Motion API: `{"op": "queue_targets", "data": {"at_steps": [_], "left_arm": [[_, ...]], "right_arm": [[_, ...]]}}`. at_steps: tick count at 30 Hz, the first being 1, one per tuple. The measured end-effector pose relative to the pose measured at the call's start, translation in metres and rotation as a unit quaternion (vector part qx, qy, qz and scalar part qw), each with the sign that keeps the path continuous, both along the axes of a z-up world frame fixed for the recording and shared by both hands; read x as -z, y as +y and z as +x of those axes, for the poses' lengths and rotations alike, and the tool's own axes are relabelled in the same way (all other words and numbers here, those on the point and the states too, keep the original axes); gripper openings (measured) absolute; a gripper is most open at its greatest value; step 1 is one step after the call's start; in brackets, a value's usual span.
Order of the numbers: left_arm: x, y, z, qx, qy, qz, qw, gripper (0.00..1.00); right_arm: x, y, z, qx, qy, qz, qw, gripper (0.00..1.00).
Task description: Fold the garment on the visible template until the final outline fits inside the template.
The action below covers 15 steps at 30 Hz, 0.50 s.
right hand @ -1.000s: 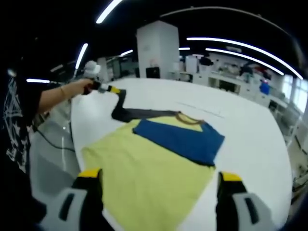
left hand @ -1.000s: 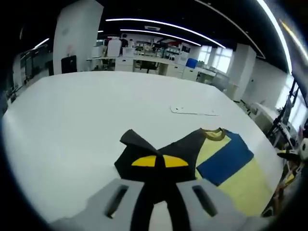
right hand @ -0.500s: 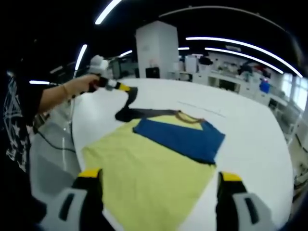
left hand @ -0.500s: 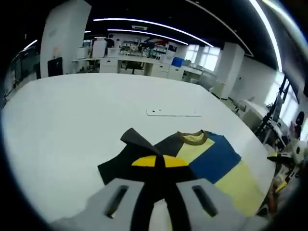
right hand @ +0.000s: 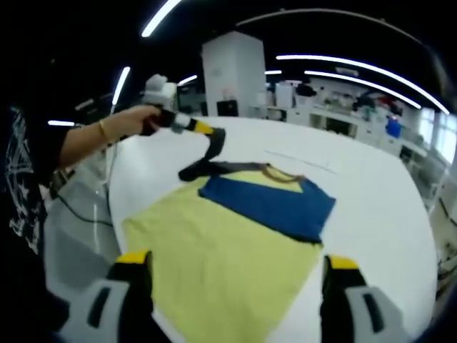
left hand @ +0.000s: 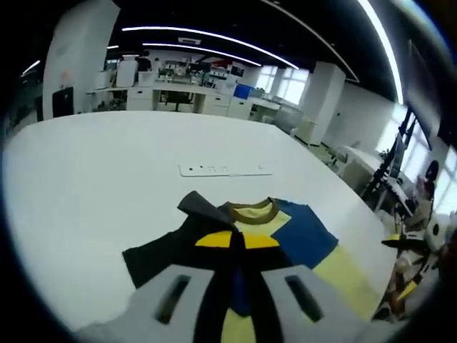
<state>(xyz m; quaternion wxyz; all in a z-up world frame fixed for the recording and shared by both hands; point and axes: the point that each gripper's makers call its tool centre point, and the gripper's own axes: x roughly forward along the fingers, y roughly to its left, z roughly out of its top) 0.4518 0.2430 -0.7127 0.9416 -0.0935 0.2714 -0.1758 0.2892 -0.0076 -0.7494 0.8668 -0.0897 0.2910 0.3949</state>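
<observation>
A yellow T-shirt (right hand: 221, 250) with a blue chest panel (right hand: 268, 204) and dark sleeves lies flat on the white table (right hand: 371, 207). My left gripper (left hand: 235, 239) is shut on the dark sleeve (left hand: 153, 257) and holds it lifted above the shirt, near the collar (left hand: 251, 211). In the right gripper view the left gripper (right hand: 203, 130) comes in from the left in a person's hand (right hand: 136, 121), with the sleeve (right hand: 207, 153) hanging from it. My right gripper (right hand: 237, 261) stands open over the shirt's near hem, holding nothing.
A thin white strip (left hand: 225, 170) lies on the table beyond the collar. The table edge (right hand: 118, 214) runs at the left of the right gripper view, with floor and a cable below. Benches (left hand: 186, 100) and a pillar (right hand: 232, 71) stand far back.
The left gripper has carried the dark sleeve up and inward, toward the collar and over the shirt's body. The right gripper has stayed put and open.
</observation>
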Motion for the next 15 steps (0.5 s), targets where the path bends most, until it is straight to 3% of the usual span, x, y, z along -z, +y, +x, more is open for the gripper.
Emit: {"op": "queue_targets", "data": {"at_steps": [15], "left_arm": [[0.002, -0.063, 0.016, 0.038, -0.006, 0.000, 0.9993, 0.00]], "right_arm": [[0.006, 0.000, 0.000, 0.005, 0.013, 0.003, 0.9999, 0.99]]}}
